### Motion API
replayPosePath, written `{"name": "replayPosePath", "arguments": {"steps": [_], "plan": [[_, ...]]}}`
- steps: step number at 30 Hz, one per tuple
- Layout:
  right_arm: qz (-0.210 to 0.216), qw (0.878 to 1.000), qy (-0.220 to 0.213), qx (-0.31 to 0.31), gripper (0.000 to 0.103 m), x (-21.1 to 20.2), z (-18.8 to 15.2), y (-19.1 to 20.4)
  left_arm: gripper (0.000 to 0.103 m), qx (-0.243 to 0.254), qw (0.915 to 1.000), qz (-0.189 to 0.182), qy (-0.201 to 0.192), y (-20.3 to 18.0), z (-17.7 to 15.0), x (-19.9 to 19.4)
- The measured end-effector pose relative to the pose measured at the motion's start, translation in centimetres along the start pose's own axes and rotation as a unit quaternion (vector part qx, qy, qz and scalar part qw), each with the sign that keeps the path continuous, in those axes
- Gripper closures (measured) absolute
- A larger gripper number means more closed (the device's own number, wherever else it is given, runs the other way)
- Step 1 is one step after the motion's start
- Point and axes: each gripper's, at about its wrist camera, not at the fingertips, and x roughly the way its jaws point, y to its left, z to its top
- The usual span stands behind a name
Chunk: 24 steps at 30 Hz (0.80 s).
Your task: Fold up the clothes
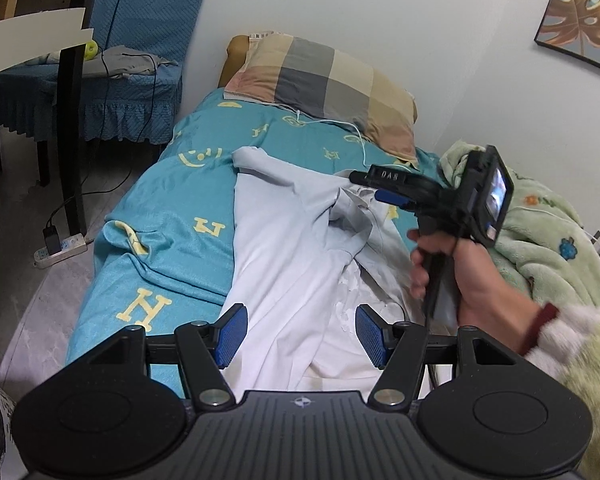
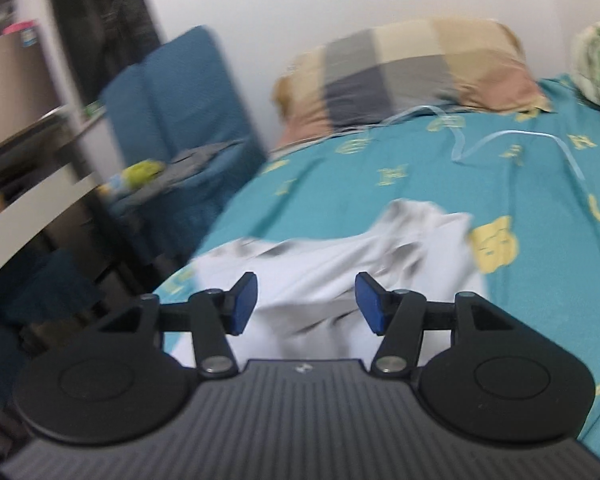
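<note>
A pale white shirt (image 1: 292, 248) lies rumpled lengthwise on the teal bed sheet (image 1: 172, 208), its collar bunched near the middle. My left gripper (image 1: 300, 334) hovers over the shirt's near end, open, with the cloth below its blue pads and not pinched. A hand holds my right gripper (image 1: 380, 188) over the shirt's far right side, near the collar. The right wrist view is blurred. There the right gripper (image 2: 306, 304) stands open above the shirt (image 2: 340, 256), with nothing pressed between its pads.
A checked pillow (image 1: 324, 80) lies at the head of the bed against the wall. A green fleece blanket (image 1: 548, 240) is piled at the right. A thin white cable (image 1: 356, 132) crosses the sheet. A blue-covered chair (image 1: 132, 92) and a power strip (image 1: 60, 250) stand left of the bed.
</note>
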Motion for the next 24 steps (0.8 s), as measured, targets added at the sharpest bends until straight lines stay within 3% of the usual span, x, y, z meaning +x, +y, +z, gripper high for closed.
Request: {"name": "replayPosePath", "arguments": {"steps": [4, 7, 9, 10, 14, 18, 21, 24], "plan": [[-0.02, 0.997, 0.041, -0.061, 0.046, 0.7, -1.4, 2.5, 0.041, -0.002, 1.0, 0.004, 0.006, 0.1, -0.1, 0.3], [-0.043, 0.994, 0.044, -0.088, 0.049, 1.2, -1.8, 3.6, 0.041, 0.0, 0.9999, 0.005, 0.012, 0.0, -0.2, 0.6], [-0.066, 0.992, 0.043, -0.096, 0.07, 1.2, -1.8, 3.8, 0.041, 0.0, 0.9999, 0.005, 0.011, 0.0, -0.1, 0.6], [-0.077, 0.992, 0.041, -0.092, 0.092, 1.0, -1.8, 3.5, 0.041, -0.002, 1.0, 0.004, 0.008, 0.1, 0.0, 0.5], [-0.111, 0.993, 0.015, -0.034, 0.093, -0.9, -2.0, 1.0, 0.041, -0.015, 0.9999, 0.002, 0.001, 0.6, 0.1, 0.3], [-0.132, 0.989, 0.035, 0.056, 0.093, -1.3, -3.5, -2.9, 0.041, -0.005, 0.9999, 0.009, 0.006, 0.3, 0.0, 0.5], [-0.112, 0.986, 0.046, 0.113, 0.091, -1.4, -4.2, -4.8, 0.041, 0.0, 0.9999, 0.011, 0.011, 0.1, 0.0, 0.8], [-0.085, 0.988, 0.049, 0.12, 0.09, -2.8, -3.8, -4.6, 0.04, 0.004, 0.9999, 0.011, 0.011, 0.0, 0.0, 0.8]]}}
